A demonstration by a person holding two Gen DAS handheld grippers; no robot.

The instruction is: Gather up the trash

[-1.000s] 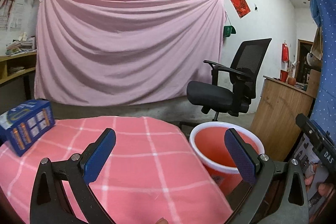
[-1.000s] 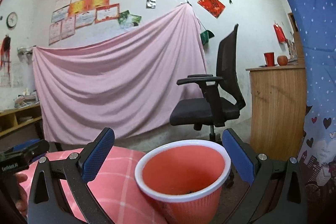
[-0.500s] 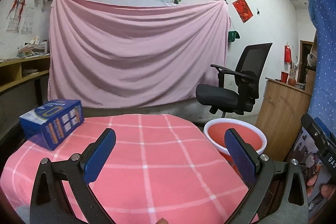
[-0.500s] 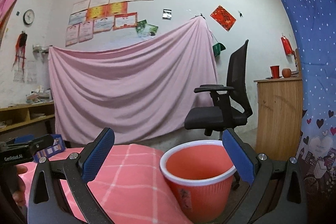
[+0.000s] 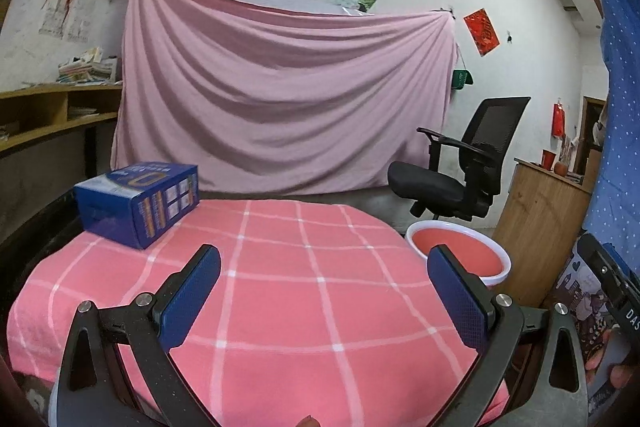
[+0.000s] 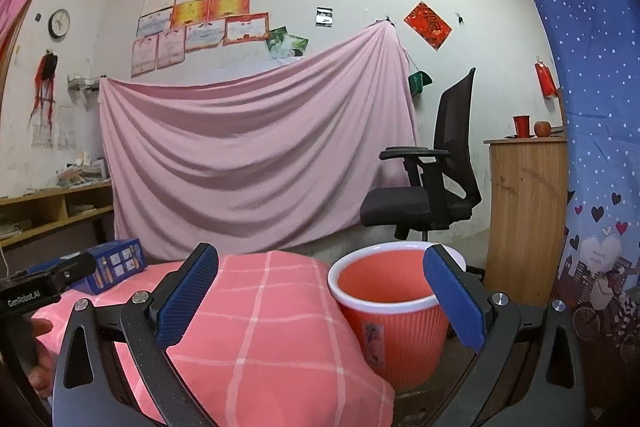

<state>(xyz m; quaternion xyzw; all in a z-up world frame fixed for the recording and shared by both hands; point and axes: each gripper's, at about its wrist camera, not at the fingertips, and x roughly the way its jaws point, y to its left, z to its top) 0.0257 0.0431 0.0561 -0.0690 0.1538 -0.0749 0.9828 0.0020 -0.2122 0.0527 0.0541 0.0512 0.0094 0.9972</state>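
Both grippers, left (image 5: 323,281) and right (image 6: 320,279), fingers spread, empty. Bin (image 6: 394,311) beside bench (image 5: 280,287) for drops; blue box (image 5: 138,203) at the bench's far corner.

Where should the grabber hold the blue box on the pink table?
Probably across the blue box's two long side faces, coming down from above with the open left gripper. It lies flat on the checked cloth, its top bare; the short width may fit between the fingers.
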